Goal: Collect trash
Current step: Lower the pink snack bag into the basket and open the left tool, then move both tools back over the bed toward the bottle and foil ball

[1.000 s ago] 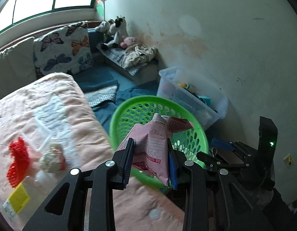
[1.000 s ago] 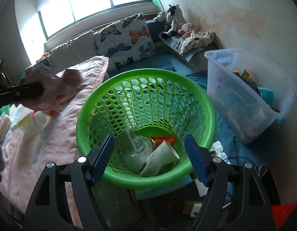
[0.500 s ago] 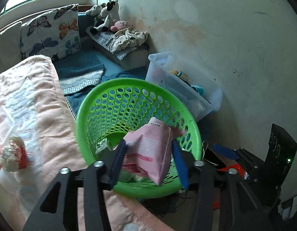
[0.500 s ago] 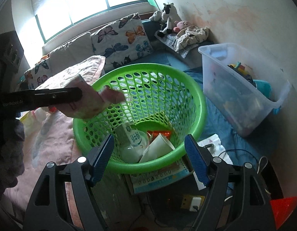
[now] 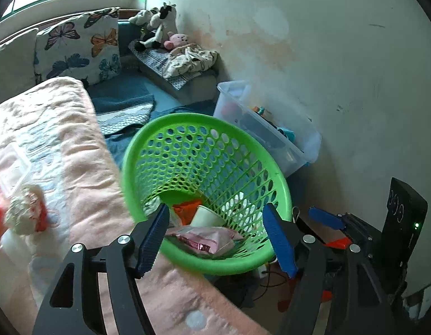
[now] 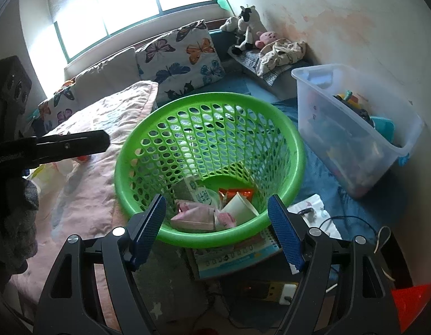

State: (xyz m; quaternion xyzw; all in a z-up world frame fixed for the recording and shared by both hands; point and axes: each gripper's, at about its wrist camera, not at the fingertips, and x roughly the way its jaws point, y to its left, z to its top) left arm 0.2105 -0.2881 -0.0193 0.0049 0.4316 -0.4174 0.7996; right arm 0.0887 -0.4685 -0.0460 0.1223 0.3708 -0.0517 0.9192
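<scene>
Left wrist view shows the green basket [image 5: 137, 167] against the pink blanket [image 5: 75, 150], the pink packet [image 5: 204, 238] lying inside by its near rim. The left gripper [image 5: 215, 237], jaws just opened wide and empty, could catch that rim and tip the basket; the right gripper [image 6: 215, 229] hangs open, holding nothing

We saw daylight entering through the window [image 6: 131, 8] at eleven o'clock, blown out to white glare. The wall [image 5: 341, 69] was evenly lit. Both fisheye views bent hard toward dark, vignetted corners. The blanket [image 5: 61, 153] at nine o'clock was smeared with blur.
</scene>
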